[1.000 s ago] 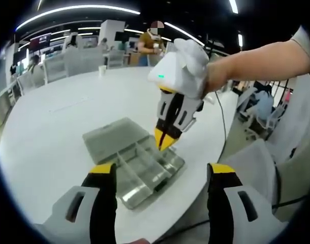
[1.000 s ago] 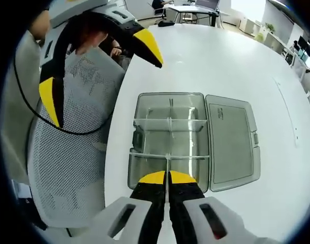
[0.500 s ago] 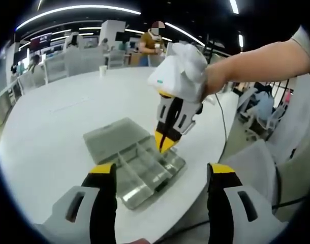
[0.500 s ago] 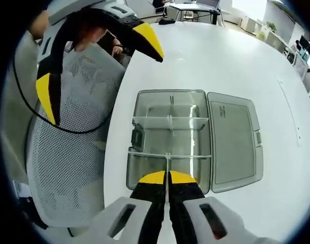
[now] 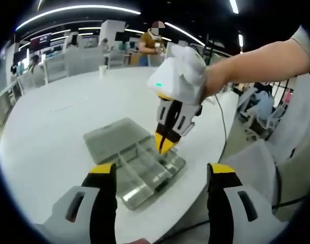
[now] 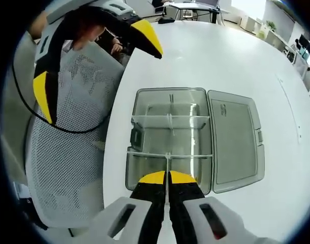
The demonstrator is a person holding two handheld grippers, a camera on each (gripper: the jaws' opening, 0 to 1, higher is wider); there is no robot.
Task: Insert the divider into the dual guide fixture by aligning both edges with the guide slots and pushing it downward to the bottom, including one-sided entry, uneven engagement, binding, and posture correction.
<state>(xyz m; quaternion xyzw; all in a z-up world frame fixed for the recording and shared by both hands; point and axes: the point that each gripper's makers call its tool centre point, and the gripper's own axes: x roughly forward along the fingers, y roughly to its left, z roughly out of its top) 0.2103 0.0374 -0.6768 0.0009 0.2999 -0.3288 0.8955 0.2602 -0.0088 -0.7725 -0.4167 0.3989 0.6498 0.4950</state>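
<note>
I clenched my right gripper point(image 6: 167, 179) on the clear divider point(image 6: 167, 163), holding it upright over the organizer box point(image 6: 167, 140) to meet its slots; my left gripper point(image 5: 160, 175) hung spread wide beside the box.

White round counter point(image 6: 206, 56); clear plastic compartment box point(image 6: 170, 140) lies on it near the edge, just ahead of the right tongs point(image 6: 166, 178), lid point(image 6: 236, 142) flat open beside it. Small white cup point(image 5: 102, 69) far across, well apart.

right claw point(image 6: 167, 179) pinching divider point(image 6: 167, 163) over open box point(image 6: 169, 137).
</note>
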